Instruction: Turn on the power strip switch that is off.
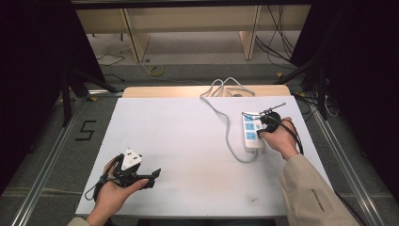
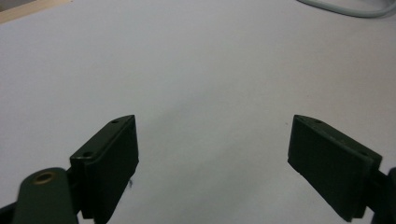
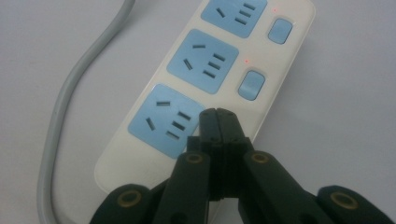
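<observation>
A cream power strip (image 1: 252,133) with three blue sockets lies on the right of the white table (image 1: 188,141). In the right gripper view the strip (image 3: 187,98) shows two blue rocker switches (image 3: 251,84), each with a small red light beside it. My right gripper (image 3: 217,113) is shut with nothing between its pads. Its tips rest over the strip's edge next to the nearest socket (image 3: 166,121); whether they touch it is unclear. The right gripper (image 1: 261,132) sits in a hand above the strip. My left gripper (image 1: 154,176) is open near the front left, its jaws (image 2: 212,122) wide apart over bare table.
The strip's grey cable (image 1: 228,127) loops along its left side and runs off the table's back edge; it also crosses the corner (image 2: 355,9) of the left gripper view. A wooden strip (image 1: 164,91) borders the table's back. Floor cables and shelving lie beyond.
</observation>
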Demonstrator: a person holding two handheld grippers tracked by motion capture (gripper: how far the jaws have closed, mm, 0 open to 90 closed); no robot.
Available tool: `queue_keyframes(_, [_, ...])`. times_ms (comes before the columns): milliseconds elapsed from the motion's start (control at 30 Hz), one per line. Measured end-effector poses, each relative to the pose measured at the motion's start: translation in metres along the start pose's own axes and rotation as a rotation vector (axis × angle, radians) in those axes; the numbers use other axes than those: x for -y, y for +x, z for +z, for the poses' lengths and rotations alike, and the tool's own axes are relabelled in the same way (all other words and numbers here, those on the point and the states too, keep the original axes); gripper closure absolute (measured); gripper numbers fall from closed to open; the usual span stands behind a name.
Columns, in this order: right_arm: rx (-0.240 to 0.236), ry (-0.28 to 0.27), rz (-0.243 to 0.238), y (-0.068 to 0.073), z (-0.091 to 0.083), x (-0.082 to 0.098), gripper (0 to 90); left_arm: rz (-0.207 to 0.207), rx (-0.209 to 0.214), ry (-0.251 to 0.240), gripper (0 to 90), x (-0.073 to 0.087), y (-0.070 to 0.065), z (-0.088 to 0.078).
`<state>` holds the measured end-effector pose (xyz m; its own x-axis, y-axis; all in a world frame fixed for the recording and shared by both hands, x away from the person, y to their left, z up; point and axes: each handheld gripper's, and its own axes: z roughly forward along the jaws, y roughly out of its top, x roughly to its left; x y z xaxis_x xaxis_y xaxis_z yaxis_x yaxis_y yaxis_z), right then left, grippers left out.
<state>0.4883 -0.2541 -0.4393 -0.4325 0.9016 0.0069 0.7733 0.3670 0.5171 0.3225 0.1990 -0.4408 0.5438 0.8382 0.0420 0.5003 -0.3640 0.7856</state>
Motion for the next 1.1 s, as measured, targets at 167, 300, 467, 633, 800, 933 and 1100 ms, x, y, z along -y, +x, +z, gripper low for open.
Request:
queue_keyframes(167, [0.007,0.003,-0.001,0.001,0.0001,-0.0003,90.0,-0.001,0.001,0.0,15.9,0.0,-0.0002,0.0002])
queue_keyframes(300, [0.009,0.002,0.002,0.0014,0.0003,-0.0001,90.0,-0.001,0.0,0.001,15.8,0.0,-0.0001,0.0003])
queue_keyframes(467, [0.003,0.002,0.013,0.0007,0.0002,0.0004,90.0,0.0,0.0,0.002,15.8,0.0001,0.0003,0.0004])
queue_keyframes(633, [0.018,0.004,0.002,0.0025,0.0012,0.0009,90.0,-0.004,-0.002,-0.001,15.8,0.0003,0.0002,0.0001])
queue_keyframes(800, [0.014,0.001,0.001,0.0021,0.0008,0.0014,90.0,0.0,0.0,0.001,15.9,0.0002,0.0004,0.0002])
queue_keyframes(933, [0.003,-0.003,0.014,0.0006,0.0006,0.0019,90.0,-0.003,-0.002,-0.003,15.9,0.0003,0.0005,0.0004])
queue_keyframes(1100, [-0.021,-0.004,0.032,-0.0003,-0.0002,0.0035,90.0,-0.003,0.0,-0.002,15.9,0.0001,0.0005,0.0005])
